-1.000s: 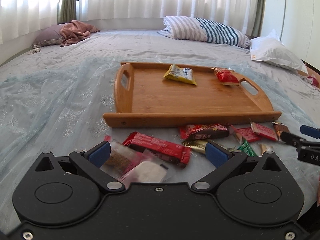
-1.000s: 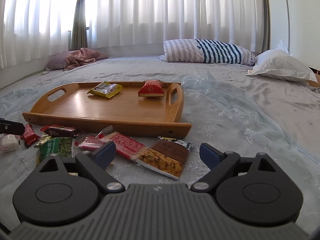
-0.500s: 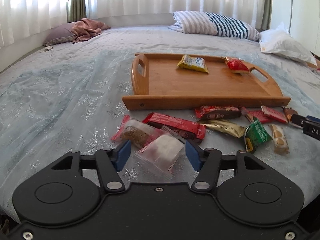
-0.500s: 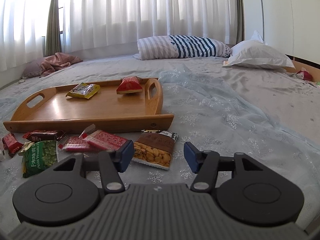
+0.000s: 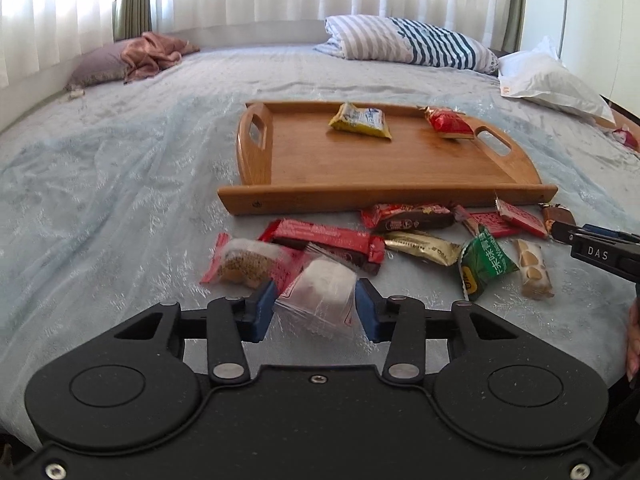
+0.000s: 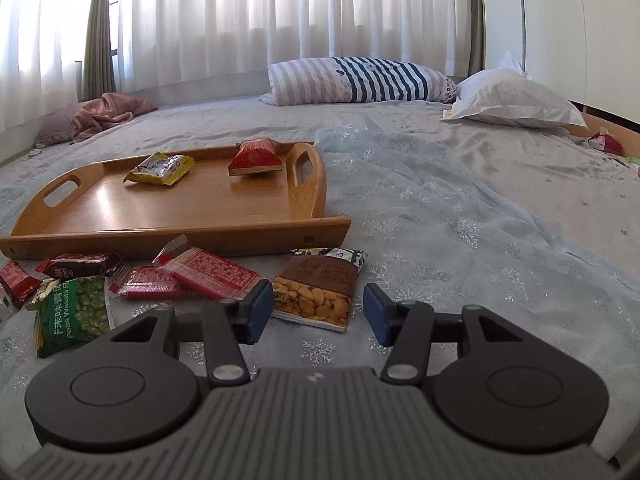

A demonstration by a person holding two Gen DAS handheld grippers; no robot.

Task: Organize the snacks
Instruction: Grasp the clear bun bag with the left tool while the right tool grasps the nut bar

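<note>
Clear pkt (image 5: 320, 300) betw closing left tongs (image 5: 316, 312), touching.

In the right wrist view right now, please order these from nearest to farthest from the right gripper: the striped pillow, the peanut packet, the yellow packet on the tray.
1. peanut packet: on the bedspread, between the closing fingers of the right gripper.
2. yellow packet: on the wooden tray, ahead to the left.
3. striped pillow: far back, near the curtains.
</note>
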